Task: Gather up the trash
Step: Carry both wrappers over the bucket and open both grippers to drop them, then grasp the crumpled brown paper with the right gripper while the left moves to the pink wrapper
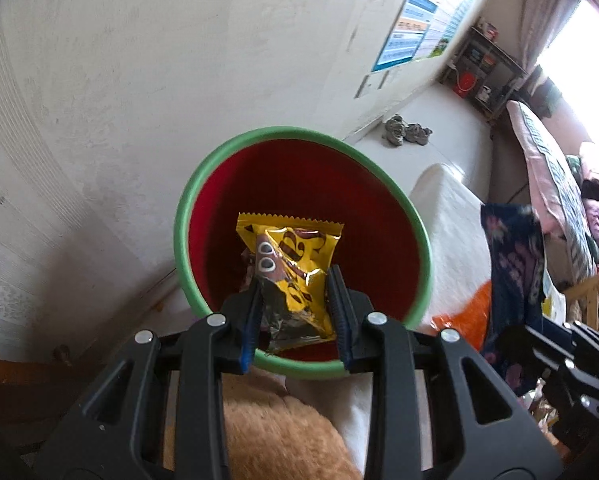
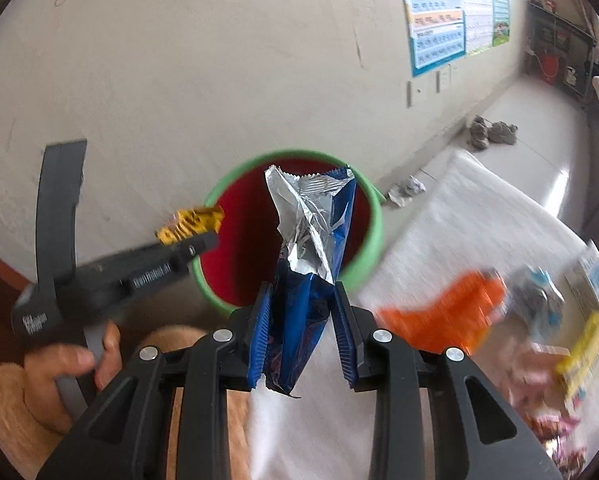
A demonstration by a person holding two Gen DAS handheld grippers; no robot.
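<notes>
A bin with a green rim (image 1: 203, 176) and red inside stands against the wall; it also shows in the right wrist view (image 2: 375, 220). My left gripper (image 1: 295, 300) is over the bin's mouth, shut on a yellow snack wrapper (image 1: 295, 272); from the right wrist view it (image 2: 195, 240) reaches in from the left with the yellow wrapper (image 2: 187, 224). My right gripper (image 2: 303, 328) is shut on a blue and silver foil wrapper (image 2: 311, 240), held just in front of the bin.
An orange wrapper (image 2: 443, 316) and several other wrappers, including a yellow one (image 2: 583, 352), lie on the white surface (image 2: 479, 208) at right. A crumpled wrapper (image 2: 405, 190) and shoes (image 2: 491, 132) are on the floor by the wall. A shelf (image 1: 483, 68) stands far back.
</notes>
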